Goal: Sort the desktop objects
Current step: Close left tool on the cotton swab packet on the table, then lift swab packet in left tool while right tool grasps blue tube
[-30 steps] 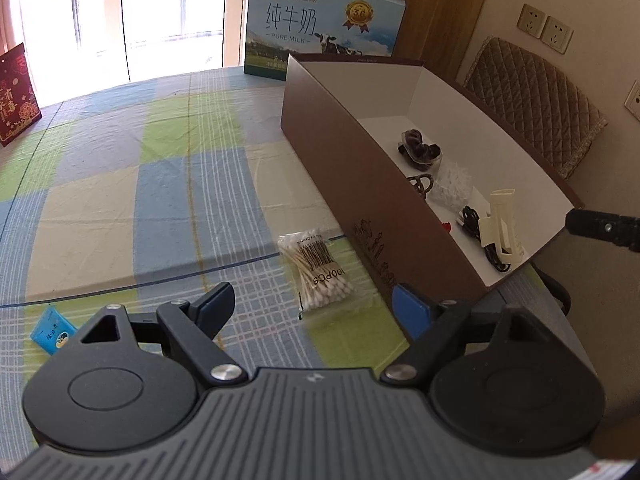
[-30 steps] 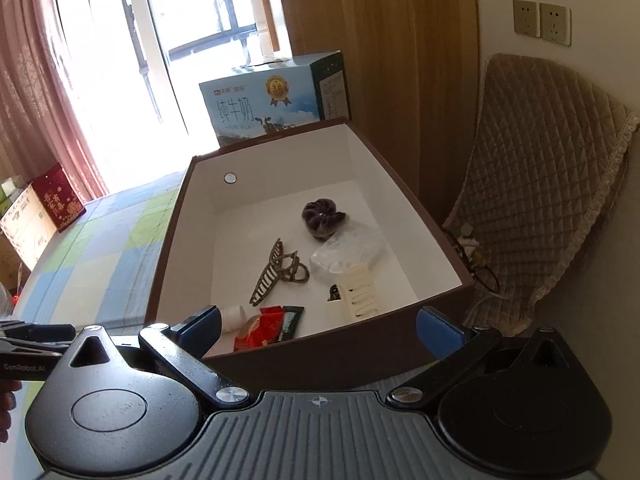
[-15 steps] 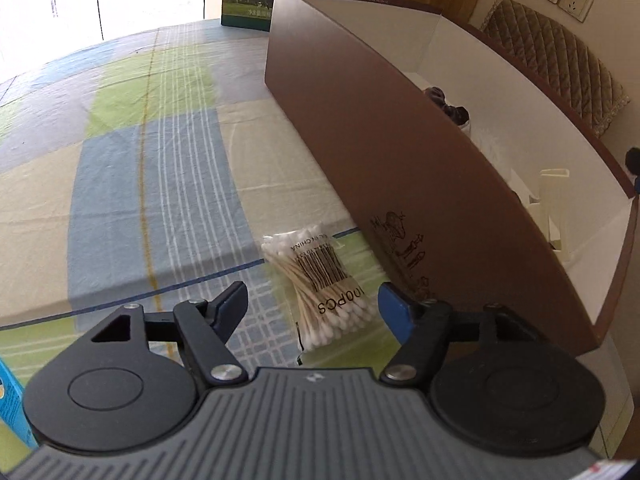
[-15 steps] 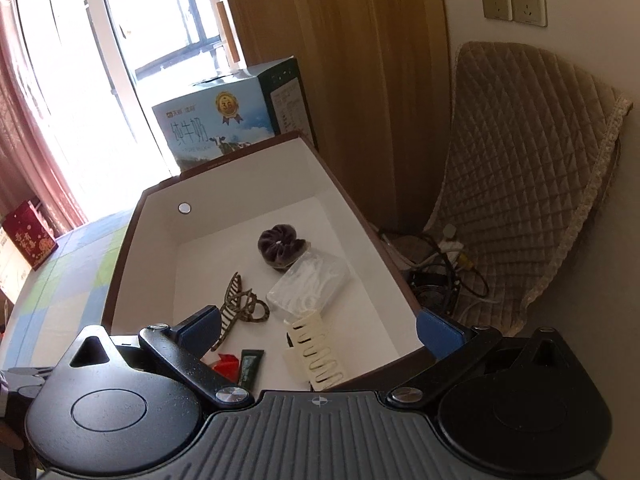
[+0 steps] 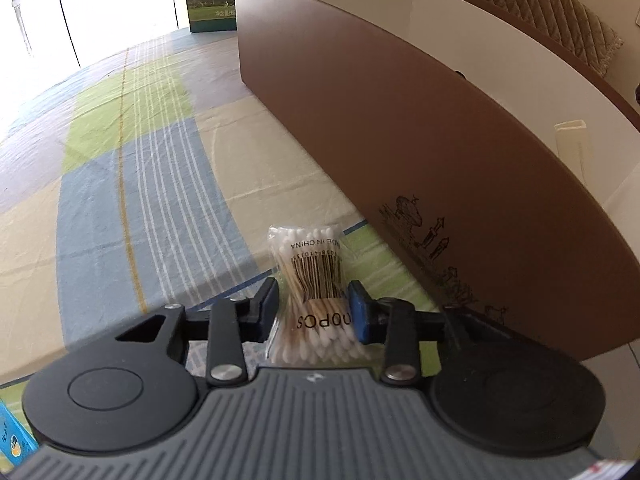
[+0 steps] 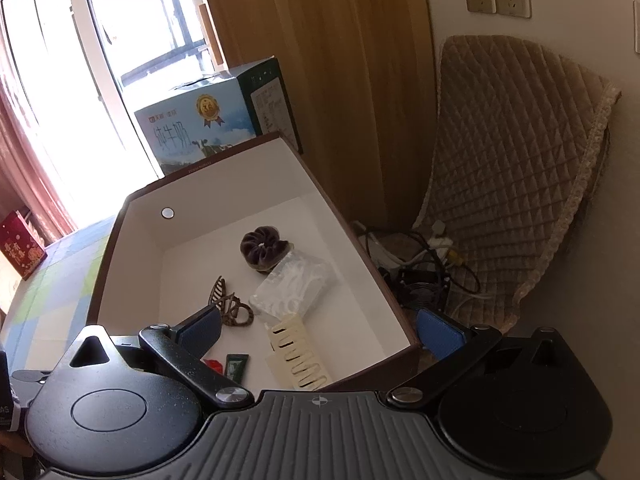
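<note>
- Left gripper (image 5: 312,312): pads either side of the swab pack (image 5: 311,292), close to or just touching its wrapper; whether they are pinching it I cannot tell.
- Swab pack: flat on the tablecloth (image 5: 132,184), just beside the box (image 5: 420,152), outside its brown long wall.
- Right gripper (image 6: 318,330): jaws spread wide, holding nothing, hovering above the near end of the box.
- Box contents, right view: scrunchie (image 6: 264,249), clear bag (image 6: 296,284), brown claw clip (image 6: 230,306), cream clip (image 6: 298,360), small sachets (image 6: 228,366) at the near wall.
- Step, as judged: closing on the swabs, then lifting them over the wall into the box.
- Risk: slick, soft wrapper; pads may grip film only, and the pack could sag or slide out on the lift.
- Risk: pack lies close to the wall; a low carry could snag the rim and shove the box.
- Risk: right gripper sits over the drop zone; the two tools could collide.
</note>
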`<state>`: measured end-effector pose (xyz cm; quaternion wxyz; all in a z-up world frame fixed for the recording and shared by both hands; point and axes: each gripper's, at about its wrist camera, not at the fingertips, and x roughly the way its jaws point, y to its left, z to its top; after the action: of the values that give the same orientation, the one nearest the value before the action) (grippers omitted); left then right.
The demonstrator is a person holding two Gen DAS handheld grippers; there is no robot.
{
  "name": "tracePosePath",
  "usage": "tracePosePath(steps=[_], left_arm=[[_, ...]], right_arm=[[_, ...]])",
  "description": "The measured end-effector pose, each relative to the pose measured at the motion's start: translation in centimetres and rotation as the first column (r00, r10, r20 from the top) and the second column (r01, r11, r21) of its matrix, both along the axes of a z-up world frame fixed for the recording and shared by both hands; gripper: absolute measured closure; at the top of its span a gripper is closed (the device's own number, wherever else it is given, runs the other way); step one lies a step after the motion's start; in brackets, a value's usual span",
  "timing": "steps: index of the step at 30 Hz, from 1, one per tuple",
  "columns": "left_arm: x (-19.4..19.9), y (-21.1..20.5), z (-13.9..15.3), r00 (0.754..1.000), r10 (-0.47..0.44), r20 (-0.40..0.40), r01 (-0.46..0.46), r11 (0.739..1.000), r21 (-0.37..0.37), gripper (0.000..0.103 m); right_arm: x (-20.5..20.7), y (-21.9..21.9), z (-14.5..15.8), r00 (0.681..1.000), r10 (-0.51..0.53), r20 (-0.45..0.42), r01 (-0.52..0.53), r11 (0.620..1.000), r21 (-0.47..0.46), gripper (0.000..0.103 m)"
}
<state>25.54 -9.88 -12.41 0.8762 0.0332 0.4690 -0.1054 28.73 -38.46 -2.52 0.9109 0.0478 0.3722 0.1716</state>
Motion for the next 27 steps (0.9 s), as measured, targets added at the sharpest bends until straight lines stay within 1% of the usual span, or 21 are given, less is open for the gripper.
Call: tracePosePath(steps=[2,5,9,13,16,18,21,27], left_arm=[[-0.6,0.2,0.1,1.000,0.000,-0.006,0.000,1.000,0.004,0.080],[-1.8,0.6,0.4,1.000,0.004,-0.017,-0.004,1.000,0.004,0.082],[-3.6,1.3,1.1,1.000,0.022,-0.022,-0.022,1.000,-0.016,0.084],[-6.0,2.5,2.6,0.998,0.057,0.003,-0.057,0.997,-0.056,0.084],[-8.2,3.6,3.9,0.996,0.082,0.027,-0.081,0.995,-0.064,0.084],[-9.7,4.6,4.6,0.993,0.110,0.041,-0.107,0.992,-0.071,0.084],[-12.3,6.7,5.7,0.984,0.166,0.058,-0.162,0.984,-0.076,0.084],[-17.0,11.8,7.2,0.951,0.299,0.078,-0.295,0.953,-0.065,0.084]], right_arm=[[-0.2,0.0,0.0,1.000,-0.003,0.004,0.003,1.000,-0.003,0.002],[-0.7,-0.1,0.3,1.000,-0.003,0.013,0.003,1.000,0.001,0.002],[-1.6,0.2,0.9,0.999,0.007,0.037,-0.007,1.000,0.005,0.002],[-2.8,1.1,1.9,0.996,0.050,0.074,-0.052,0.998,0.024,0.002],[-3.9,2.7,2.5,0.989,0.110,0.102,-0.115,0.992,0.045,0.002],[-4.7,4.3,2.8,0.979,0.164,0.122,-0.172,0.983,0.060,0.002],[-6.2,7.1,3.0,0.955,0.254,0.150,-0.267,0.961,0.073,0.002],[-9.3,13.5,3.1,0.893,0.413,0.176,-0.432,0.898,0.082,0.002]])
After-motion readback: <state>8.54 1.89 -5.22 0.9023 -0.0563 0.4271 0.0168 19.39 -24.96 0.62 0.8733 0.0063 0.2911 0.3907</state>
